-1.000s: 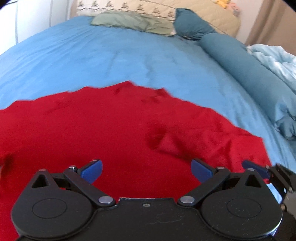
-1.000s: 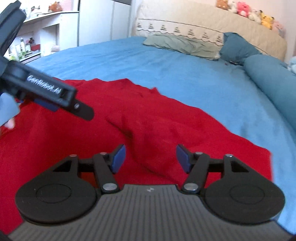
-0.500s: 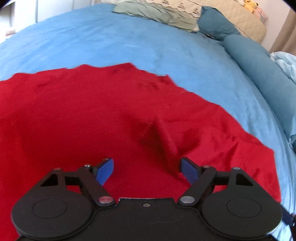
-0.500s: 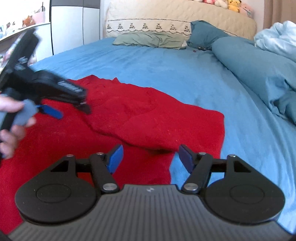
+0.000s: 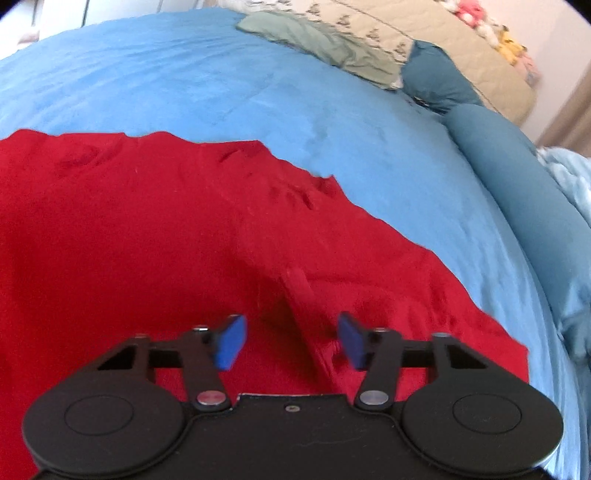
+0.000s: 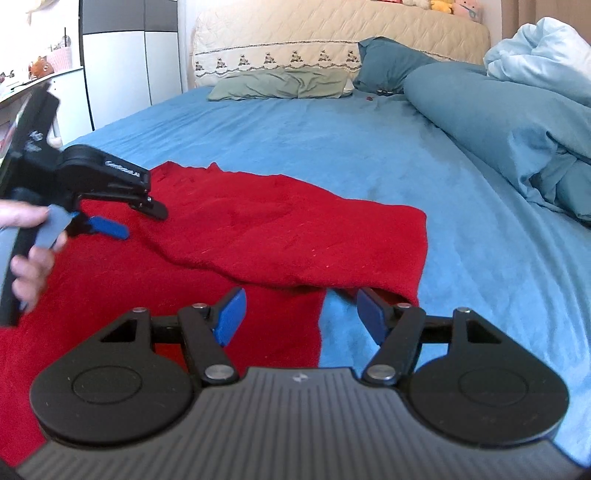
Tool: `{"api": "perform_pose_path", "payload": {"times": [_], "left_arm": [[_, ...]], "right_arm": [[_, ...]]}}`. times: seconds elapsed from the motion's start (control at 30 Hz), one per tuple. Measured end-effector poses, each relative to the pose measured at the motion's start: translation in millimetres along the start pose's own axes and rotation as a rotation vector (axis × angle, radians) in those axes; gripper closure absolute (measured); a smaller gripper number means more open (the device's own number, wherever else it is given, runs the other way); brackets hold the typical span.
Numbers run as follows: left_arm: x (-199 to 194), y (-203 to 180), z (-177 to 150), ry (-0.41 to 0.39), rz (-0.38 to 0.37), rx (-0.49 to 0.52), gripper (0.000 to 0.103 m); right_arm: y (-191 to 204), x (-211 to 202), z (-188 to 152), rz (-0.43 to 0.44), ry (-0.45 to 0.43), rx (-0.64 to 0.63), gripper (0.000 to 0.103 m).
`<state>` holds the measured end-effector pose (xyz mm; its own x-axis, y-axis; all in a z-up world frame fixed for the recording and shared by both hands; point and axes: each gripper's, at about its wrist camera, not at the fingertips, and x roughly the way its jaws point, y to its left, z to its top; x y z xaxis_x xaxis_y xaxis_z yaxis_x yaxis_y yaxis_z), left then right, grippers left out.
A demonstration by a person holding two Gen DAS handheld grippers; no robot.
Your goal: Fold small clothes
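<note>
A red garment (image 5: 147, 229) lies spread on the blue bed sheet (image 5: 258, 96). In the right wrist view the garment (image 6: 280, 236) has its right part folded over itself. My left gripper (image 5: 291, 341) is open just above the cloth, with a raised red crease between its blue pads. It also shows in the right wrist view (image 6: 122, 218), held by a hand at the left. My right gripper (image 6: 301, 314) is open and empty, low over the garment's near right edge where red cloth meets blue sheet.
A long teal bolster (image 6: 491, 110) and a pale blue duvet (image 6: 546, 55) lie along the bed's right side. Green and teal pillows (image 6: 280, 85) and a quilted headboard (image 6: 332, 33) are at the far end. White cabinets (image 6: 122, 70) stand at the left.
The left gripper has narrowed its opening and come down around a raised crease. The right gripper has swung right and back toward the garment's right edge, still open.
</note>
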<state>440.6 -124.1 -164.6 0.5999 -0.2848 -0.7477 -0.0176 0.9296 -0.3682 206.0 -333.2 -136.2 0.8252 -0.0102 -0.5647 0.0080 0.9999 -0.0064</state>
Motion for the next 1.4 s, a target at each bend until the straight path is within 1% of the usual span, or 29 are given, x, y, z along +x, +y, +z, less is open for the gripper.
{"api": "perform_pose_path", "payload": {"times": [0.03,0.07,0.1,0.17,0.3,0.33,0.4,0.47,0.5,0.53,0.57,0.63,0.7,0.77,0.83,0.93,0.97,1.07,1.13,1.2,1.27,1.3,1.4], "left_arm": [[4.9,-1.2,2.8,0.013,0.006,0.008,0.069],[7.3,-3.5,5.5,0.017,0.023,0.028,0.076],[6.6,-5.9,8.4,0.011,0.023,0.045,0.089],[-1.6,-7.2,12.8,-0.013,-0.013,0.056,0.091],[-33.1,-5.4,31.1,-0.141,-0.061,0.092,0.091],[-41.8,-2.2,35.9,-0.175,-0.060,0.100,0.091],[-61.4,10.2,45.5,-0.243,-0.054,0.117,0.091],[-79.3,29.7,50.3,-0.317,-0.029,0.137,0.091],[-88.0,42.3,49.9,-0.360,-0.001,0.151,0.091],[-93.0,55.6,48.9,-0.389,0.027,0.155,0.091],[-94.3,68.3,47.5,-0.400,0.051,0.153,0.091],[-85.9,97.4,41.5,-0.378,0.085,0.144,0.091],[-75.3,121.9,33.5,-0.348,0.103,0.108,0.091],[-65.8,142.7,25.2,-0.307,0.088,0.052,0.090],[-64.3,155.3,18.6,-0.299,0.068,0.002,0.090],[-67.5,159.6,19.0,-0.312,0.066,0.000,0.090],[-68.4,159.7,19.3,-0.318,0.066,0.003,0.090],[-70.3,156.8,22.7,-0.330,0.079,0.024,0.090],[-70.6,163.1,23.0,-0.324,0.079,0.034,0.090],[-67.0,166.2,20.2,-0.301,0.090,0.058,0.090],[-65.5,168.5,16.1,-0.281,0.095,0.072,0.090],[-68.7,170.7,13.3,-0.274,0.099,0.070,0.085],[-81.6,171.3,7.1,-0.255,0.156,0.090,0.082]], "right_arm": [[0.6,-0.4,-1.3,-0.002,0.000,0.002,0.021],[0.0,0.4,-1.6,-0.007,0.003,0.005,0.021],[-0.4,2.2,-1.3,-0.016,0.007,0.011,0.020],[-1.6,4.8,-1.1,-0.036,0.015,0.026,0.019],[-1.7,7.4,-2.6,-0.086,0.022,0.034,0.015],[-2.5,9.0,-1.8,-0.094,0.027,0.036,0.015],[-3.2,11.7,0.1,-0.106,0.038,0.043,0.015],[-4.2,15.3,3.6,-0.109,0.043,0.049,0.012],[-3.6,17.1,4.5,-0.110,0.047,0.049,0.008],[-3.1,19.7,6.3,-0.109,0.054,0.049,0.007],[-1.5,23.3,8.0,-0.105,0.062,0.048,0.007],[2.4,31.5,9.8,-0.094,0.083,0.045,0.007],[7.4,42.4,11.6,-0.100,0.108,0.027,0.007],[11.0,51.7,12.9,-0.114,0.127,0.011,0.007],[13.6,59.1,16.1,-0.122,0.118,-0.002,0.007],[15.4,69.3,22.6,-0.158,0.099,-0.017,0.008],[13.5,72.0,24.4,-0.177,0.091,-0.012,0.009],[-0.8,76.5,24.4,-0.298,0.107,-0.008,0.008],[-15.7,69.5,17.4,-0.275,0.113,0.040,0.008],[-22.0,65.0,9.7,-0.267,0.118,0.050,0.008],[-19.1,64.1,6.7,-0.266,0.114,0.022,0.007],[-16.4,64.2,8.3,-0.267,0.113,0.000,0.007],[-14.4,63.5,12.4,-0.251,0.122,-0.054,0.006]]}}
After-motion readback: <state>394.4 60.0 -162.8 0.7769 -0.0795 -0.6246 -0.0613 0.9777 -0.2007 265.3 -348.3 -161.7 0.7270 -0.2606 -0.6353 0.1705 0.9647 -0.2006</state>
